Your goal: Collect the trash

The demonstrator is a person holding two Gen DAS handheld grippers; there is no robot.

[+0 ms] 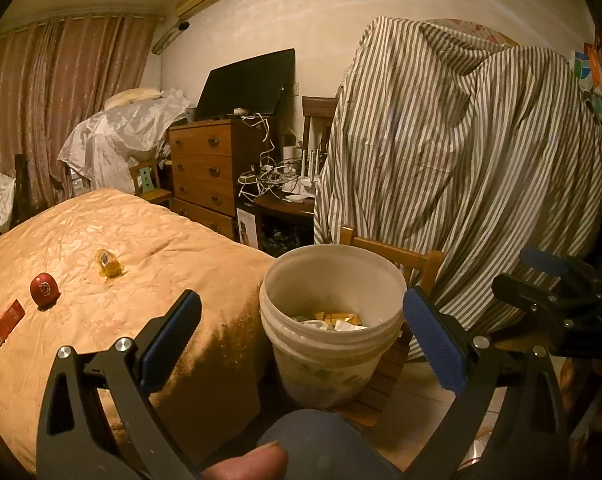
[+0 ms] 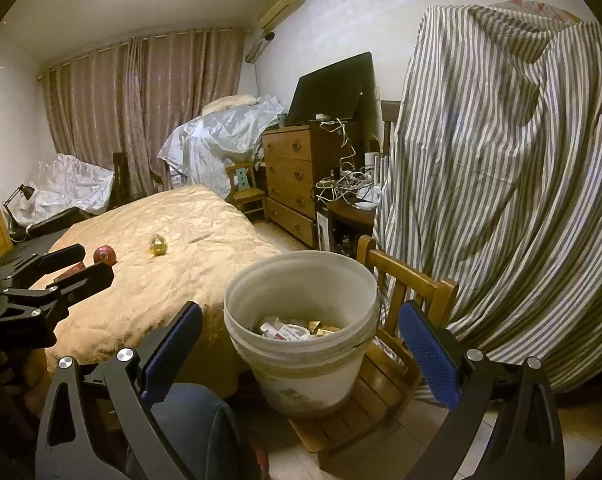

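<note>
A white bucket [image 1: 333,320] [image 2: 301,328] with trash inside stands on a small wooden chair [image 2: 385,384] beside the bed. On the tan bedspread [image 1: 113,280] [image 2: 173,256] lie a yellow wrapper [image 1: 109,263] [image 2: 157,245], a round red object [image 1: 43,289] [image 2: 104,255] and a flat red packet [image 1: 7,322]. My left gripper [image 1: 301,324] is open and empty in front of the bucket; it also shows in the right wrist view [image 2: 83,262]. My right gripper [image 2: 301,332] is open and empty, facing the bucket.
A large striped sheet [image 1: 461,168] [image 2: 501,184] drapes over furniture on the right. A wooden dresser [image 1: 209,172] [image 2: 297,180] with a dark monitor stands at the back wall, with tangled cables [image 1: 273,176] beside it. Curtains [image 2: 141,112] hang behind the bed.
</note>
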